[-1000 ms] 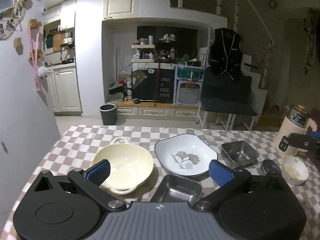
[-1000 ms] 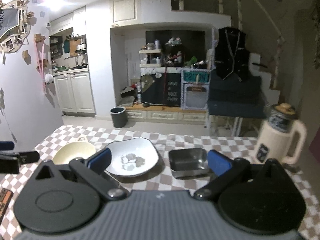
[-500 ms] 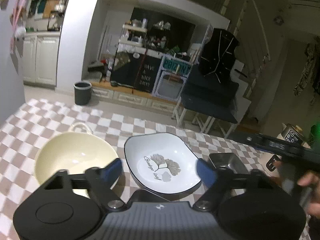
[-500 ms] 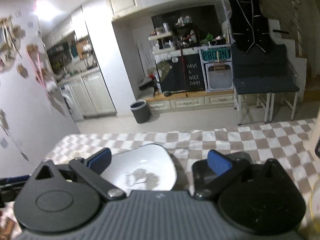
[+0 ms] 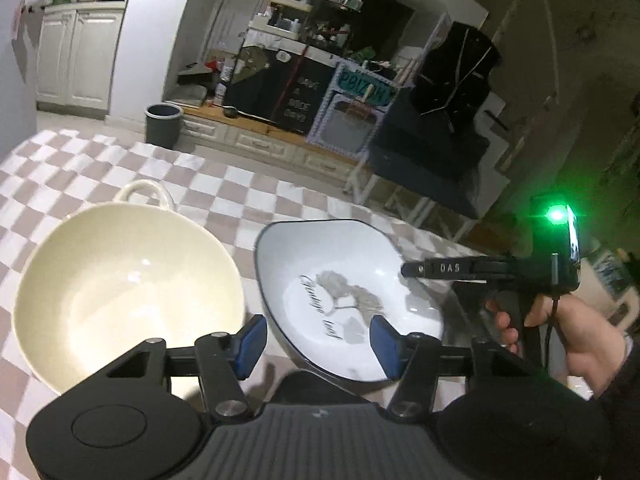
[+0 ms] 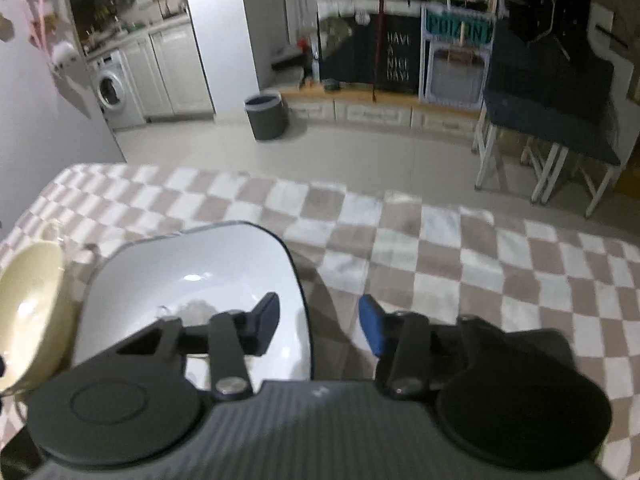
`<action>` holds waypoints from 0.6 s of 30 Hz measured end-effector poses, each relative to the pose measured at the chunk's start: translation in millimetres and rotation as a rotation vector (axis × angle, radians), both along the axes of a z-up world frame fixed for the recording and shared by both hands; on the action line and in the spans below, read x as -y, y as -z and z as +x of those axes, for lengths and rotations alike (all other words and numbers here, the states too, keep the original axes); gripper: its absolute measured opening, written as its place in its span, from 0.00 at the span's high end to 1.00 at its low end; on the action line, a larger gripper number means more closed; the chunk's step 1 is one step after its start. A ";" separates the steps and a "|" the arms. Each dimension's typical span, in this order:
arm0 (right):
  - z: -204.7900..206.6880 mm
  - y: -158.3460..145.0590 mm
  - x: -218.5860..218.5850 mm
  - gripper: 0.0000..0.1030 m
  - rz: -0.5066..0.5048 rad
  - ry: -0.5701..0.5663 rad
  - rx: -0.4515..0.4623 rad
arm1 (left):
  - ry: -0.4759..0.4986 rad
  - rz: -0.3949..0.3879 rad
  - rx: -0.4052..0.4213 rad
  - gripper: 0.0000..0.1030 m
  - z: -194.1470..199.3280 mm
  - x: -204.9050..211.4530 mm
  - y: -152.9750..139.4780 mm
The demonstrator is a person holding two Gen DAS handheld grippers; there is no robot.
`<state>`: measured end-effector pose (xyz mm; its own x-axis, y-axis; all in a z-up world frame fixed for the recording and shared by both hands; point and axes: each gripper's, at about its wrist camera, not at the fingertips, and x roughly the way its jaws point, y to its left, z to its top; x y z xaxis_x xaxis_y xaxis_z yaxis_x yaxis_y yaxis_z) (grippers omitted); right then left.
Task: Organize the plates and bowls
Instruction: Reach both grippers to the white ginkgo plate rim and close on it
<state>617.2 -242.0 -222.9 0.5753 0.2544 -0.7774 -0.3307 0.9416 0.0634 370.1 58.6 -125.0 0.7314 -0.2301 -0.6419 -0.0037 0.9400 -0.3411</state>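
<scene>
A white dish with a dark rim and a leaf print (image 5: 344, 280) sits on the checkered table, next to a cream bowl with a handle (image 5: 124, 300) on its left. My left gripper (image 5: 316, 346) is open, its jaws around the dish's near rim. My right gripper (image 6: 320, 322) is open with its jaws either side of the dish's right rim (image 6: 298, 280); the dish (image 6: 192, 280) and the cream bowl (image 6: 28, 300) show at the left there. The right gripper's body (image 5: 500, 276) reaches over the dish's right edge in the left wrist view.
The checkered tablecloth (image 6: 440, 248) stretches to the right and far side. A dark metal tray (image 5: 312, 384) lies partly hidden under my left gripper. Beyond the table are a grey bin (image 6: 266, 116), cabinets and a dark folding table (image 6: 552, 120).
Both grippers have moved in and down onto the white dish. Their jaws have narrowed from wide open. The right gripper now straddles the dish's right rim.
</scene>
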 end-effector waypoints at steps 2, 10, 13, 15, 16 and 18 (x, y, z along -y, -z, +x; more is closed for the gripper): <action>4.4 8.3 -7.9 0.56 -0.035 -0.023 -0.033 | -0.001 0.019 -0.002 0.50 7.3 0.6 0.3; 4.4 12.2 -17.6 0.86 -0.017 -0.076 -0.039 | 0.054 0.092 -0.040 0.84 41.6 13.0 6.6; 8.8 10.6 -8.3 0.88 -0.044 -0.051 -0.043 | 0.086 0.159 -0.054 0.84 57.1 19.7 8.0; 2.9 9.8 -6.9 0.88 -0.083 -0.037 -0.030 | 0.104 0.213 -0.069 0.84 70.3 23.1 9.4; 3.0 10.5 -3.2 0.88 -0.080 -0.025 -0.036 | 0.108 0.229 -0.079 0.84 74.9 23.4 10.4; 3.0 10.5 4.6 0.89 -0.071 -0.007 -0.050 | 0.120 0.250 -0.112 0.84 88.7 24.2 13.3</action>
<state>620.1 -246.6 -233.4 0.5335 0.2018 -0.8214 -0.3356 0.9419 0.0134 458.7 34.4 -138.2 0.6300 -0.1355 -0.7647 0.0879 0.9908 -0.1032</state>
